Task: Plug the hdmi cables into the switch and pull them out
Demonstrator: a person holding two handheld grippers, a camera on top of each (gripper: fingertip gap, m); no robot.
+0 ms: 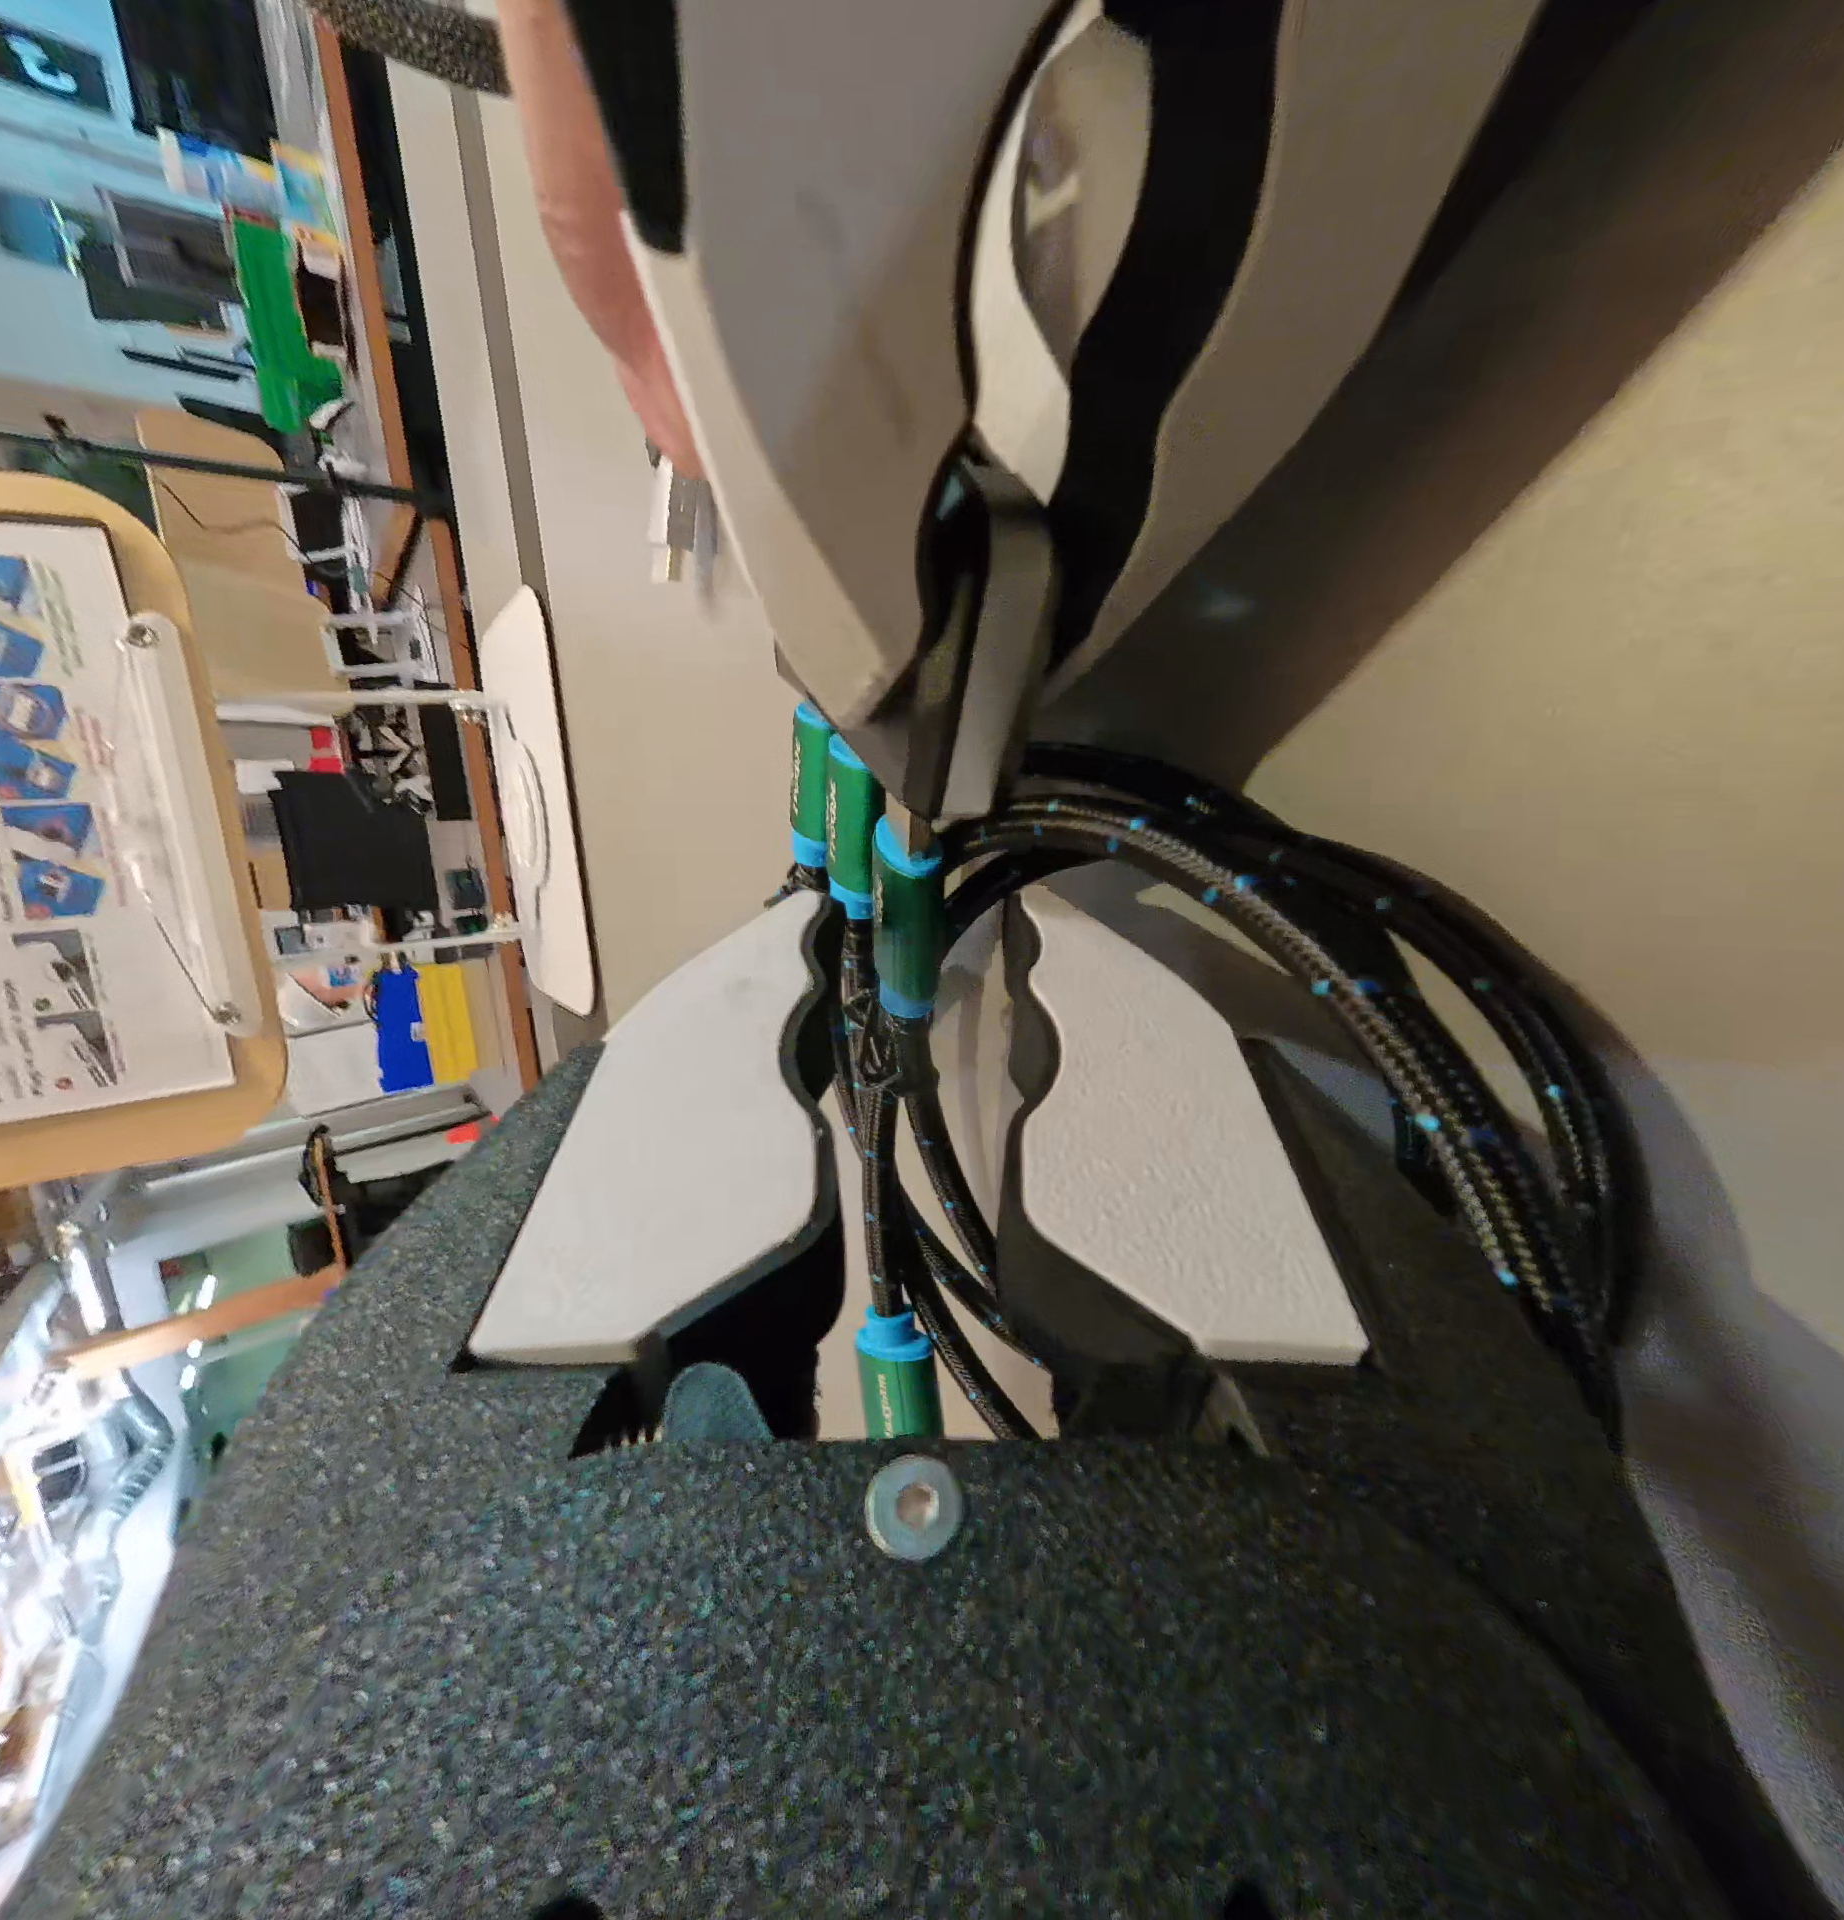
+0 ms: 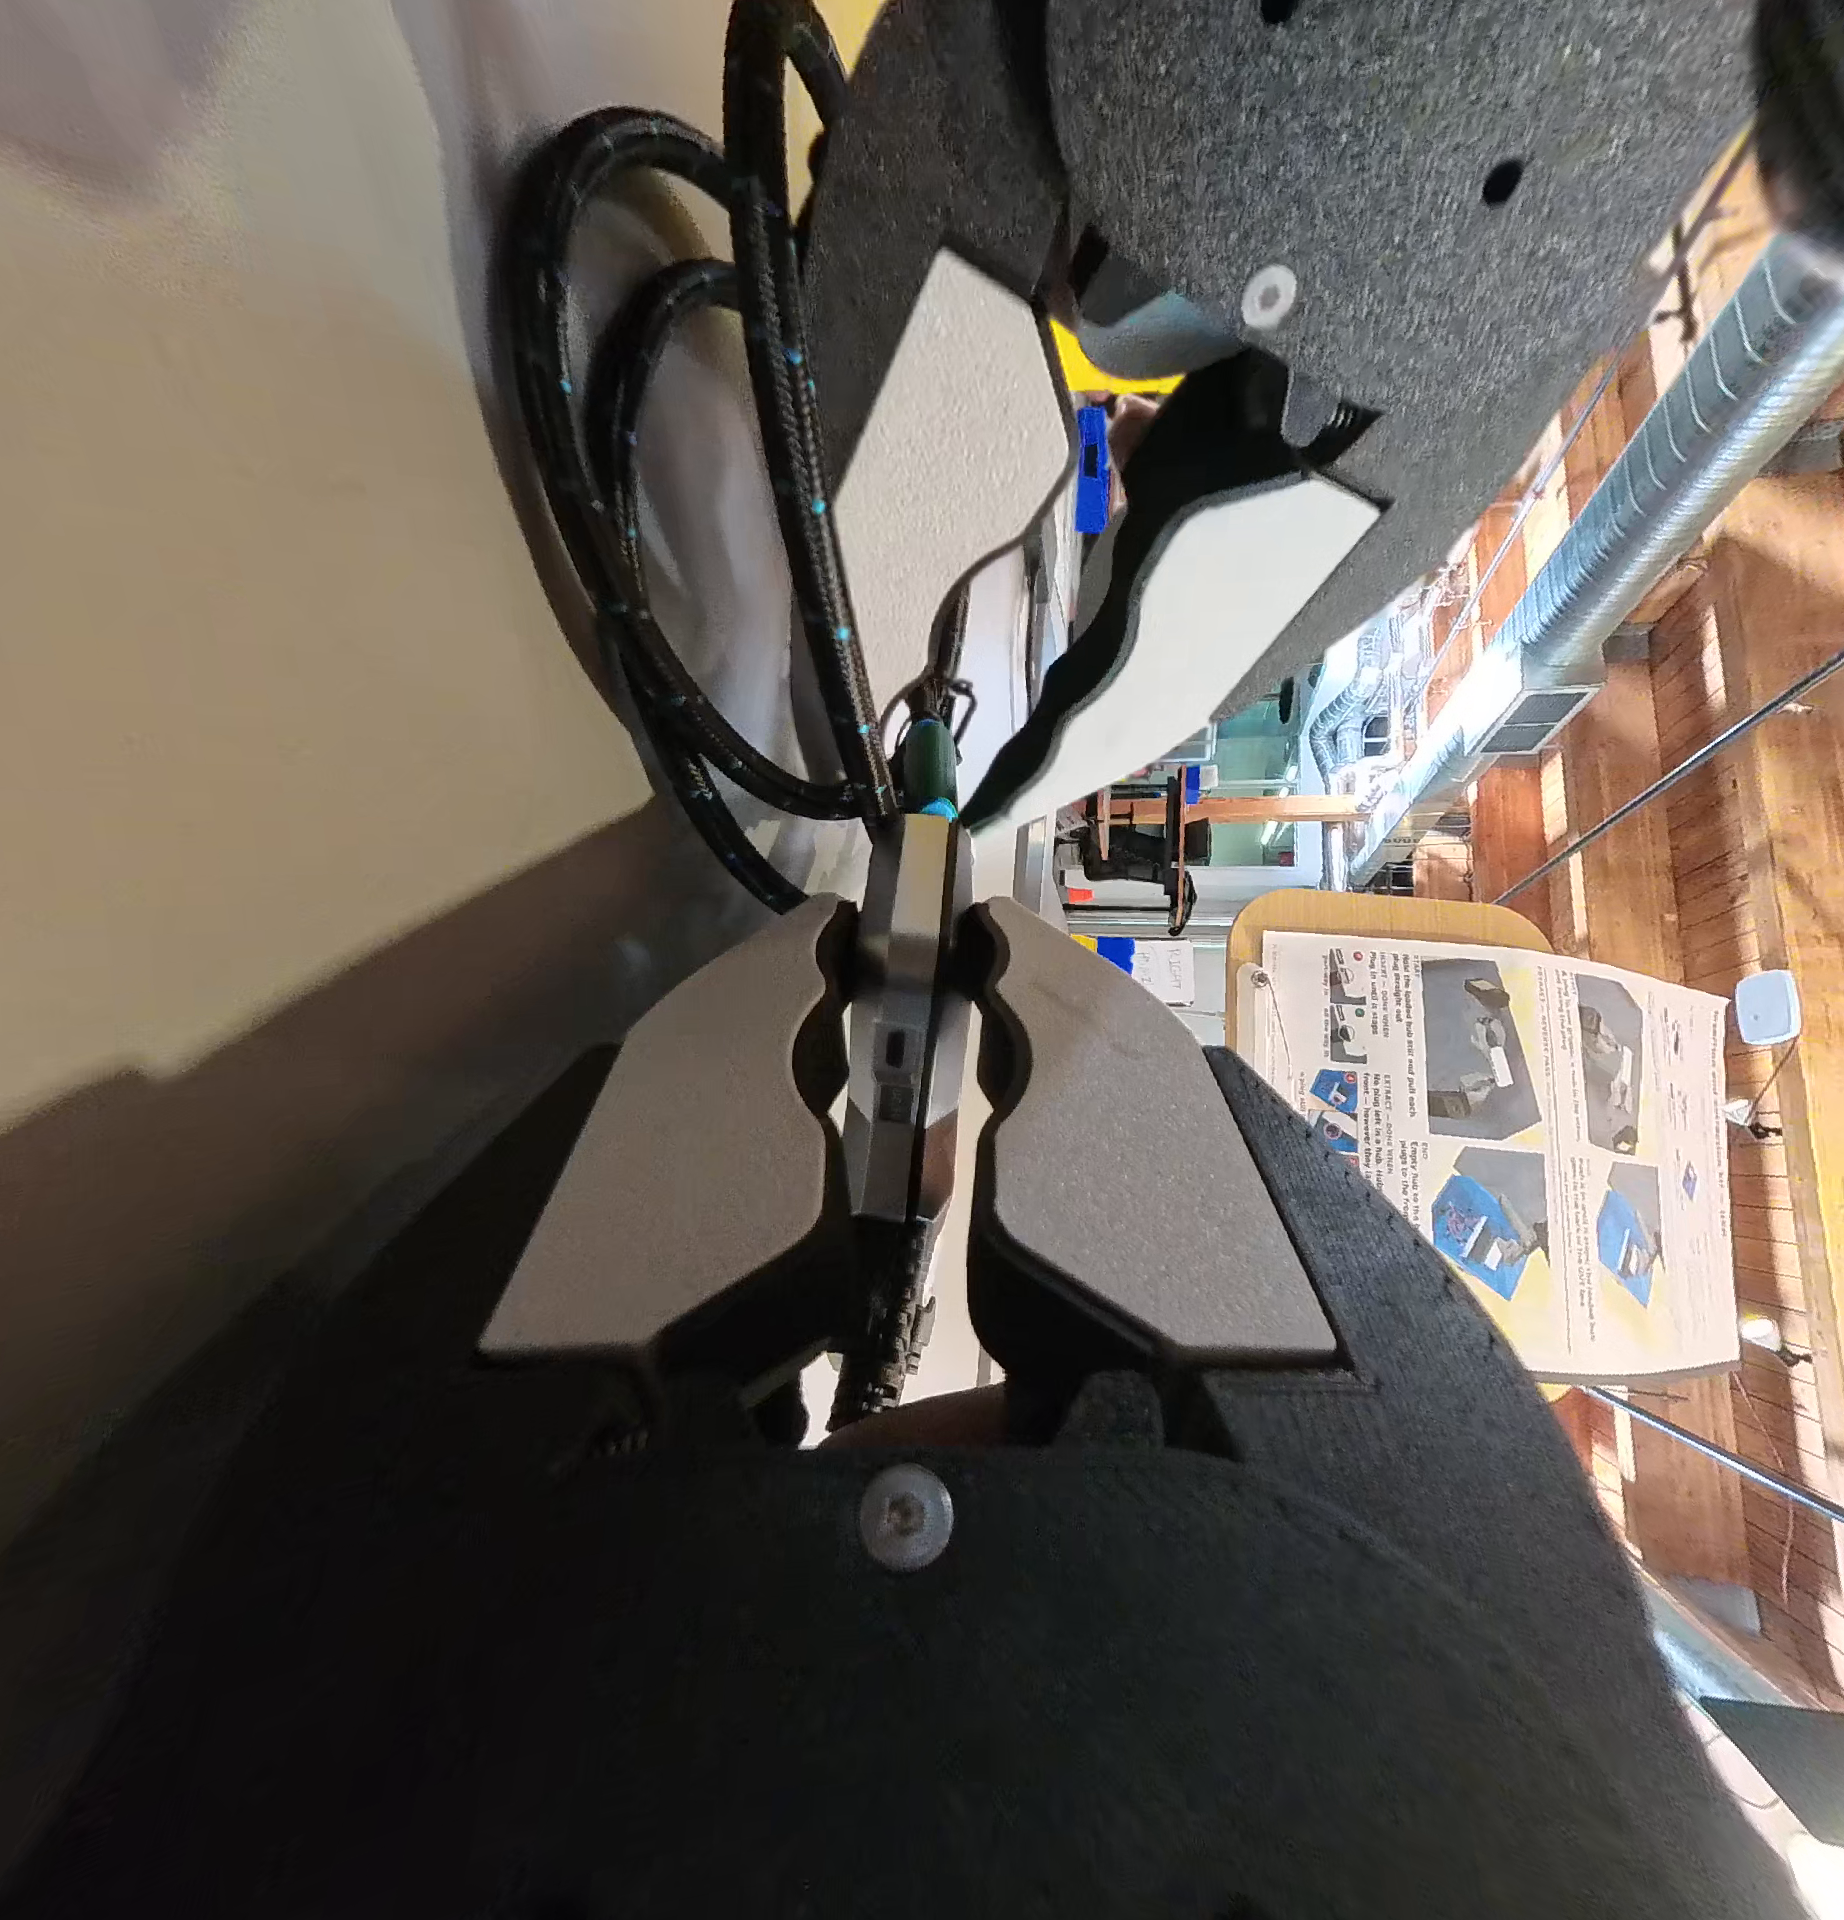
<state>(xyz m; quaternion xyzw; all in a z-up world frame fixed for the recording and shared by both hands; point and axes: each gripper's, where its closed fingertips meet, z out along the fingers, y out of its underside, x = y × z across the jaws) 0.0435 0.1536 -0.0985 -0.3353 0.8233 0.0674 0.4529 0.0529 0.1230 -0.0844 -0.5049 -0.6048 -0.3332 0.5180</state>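
The right gripper (image 2: 907,961) pinches a slim grey metal hub (image 2: 902,1039) between its pads, while the left gripper (image 1: 923,940) stands open around a green plug (image 1: 905,914) seated in the hub's end

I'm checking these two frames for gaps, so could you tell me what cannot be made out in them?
- Left wrist view: how many ports of the grey hub are filled; the right gripper covers it.
- Left wrist view: the far ends of the braided cables; the left gripper body cuts them off.
- Right wrist view: the green plug, too small to detail.
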